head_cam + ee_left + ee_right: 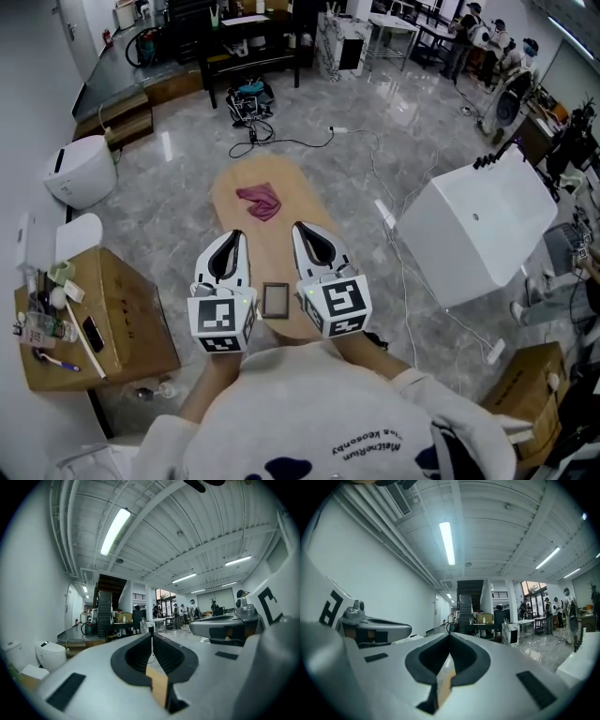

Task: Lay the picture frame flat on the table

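A small picture frame (275, 300) with a brown border and dark middle sits near the front edge of the oval wooden table (300, 192). I cannot tell whether it lies flat or leans. A pink cloth (260, 202) lies further back on the table. My left gripper (230, 236) is held just left of the frame and my right gripper (305, 230) just right of it. Both point level over the table, shut and holding nothing. The left gripper's jaws (151, 635) and the right gripper's jaws (450, 634) meet with nothing between them in their own views.
A cardboard box (122, 328) with clutter on top stands left of the table. A large white box (478, 230) stands to the right. A white rounded unit (80, 171) and cables (281, 142) lie on the grey floor beyond. People stand far back right.
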Action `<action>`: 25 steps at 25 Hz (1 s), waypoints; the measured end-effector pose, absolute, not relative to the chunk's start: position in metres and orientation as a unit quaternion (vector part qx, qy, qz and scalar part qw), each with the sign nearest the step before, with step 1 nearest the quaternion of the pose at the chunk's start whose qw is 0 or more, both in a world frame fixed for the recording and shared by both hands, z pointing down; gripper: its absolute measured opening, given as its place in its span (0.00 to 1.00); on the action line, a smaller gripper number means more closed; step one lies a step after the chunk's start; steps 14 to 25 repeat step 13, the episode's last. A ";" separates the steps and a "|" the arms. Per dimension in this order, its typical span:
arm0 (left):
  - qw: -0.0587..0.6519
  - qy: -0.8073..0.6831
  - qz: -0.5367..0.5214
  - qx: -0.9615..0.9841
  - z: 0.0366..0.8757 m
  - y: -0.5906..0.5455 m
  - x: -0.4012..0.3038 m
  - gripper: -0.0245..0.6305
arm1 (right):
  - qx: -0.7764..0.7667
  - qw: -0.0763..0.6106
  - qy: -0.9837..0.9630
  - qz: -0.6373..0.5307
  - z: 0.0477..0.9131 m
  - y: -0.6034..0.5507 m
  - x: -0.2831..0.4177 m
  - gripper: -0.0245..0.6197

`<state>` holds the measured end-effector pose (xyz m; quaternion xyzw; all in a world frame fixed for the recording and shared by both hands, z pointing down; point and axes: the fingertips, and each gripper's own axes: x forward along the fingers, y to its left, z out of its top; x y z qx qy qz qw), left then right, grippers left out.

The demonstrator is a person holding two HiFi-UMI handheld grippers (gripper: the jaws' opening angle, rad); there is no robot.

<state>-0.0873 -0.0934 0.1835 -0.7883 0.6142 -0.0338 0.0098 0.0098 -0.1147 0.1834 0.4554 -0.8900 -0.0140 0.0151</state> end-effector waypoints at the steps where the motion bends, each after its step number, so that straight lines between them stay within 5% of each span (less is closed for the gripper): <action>1: 0.010 0.614 -0.033 -0.788 0.183 -0.093 -0.087 0.05 | 0.455 0.015 -0.890 -0.014 0.184 -0.115 0.010 0.05; 25: 0.011 0.619 -0.025 -0.785 0.183 -0.096 -0.061 0.05 | 0.453 0.016 -0.891 -0.014 0.182 -0.121 0.036 0.05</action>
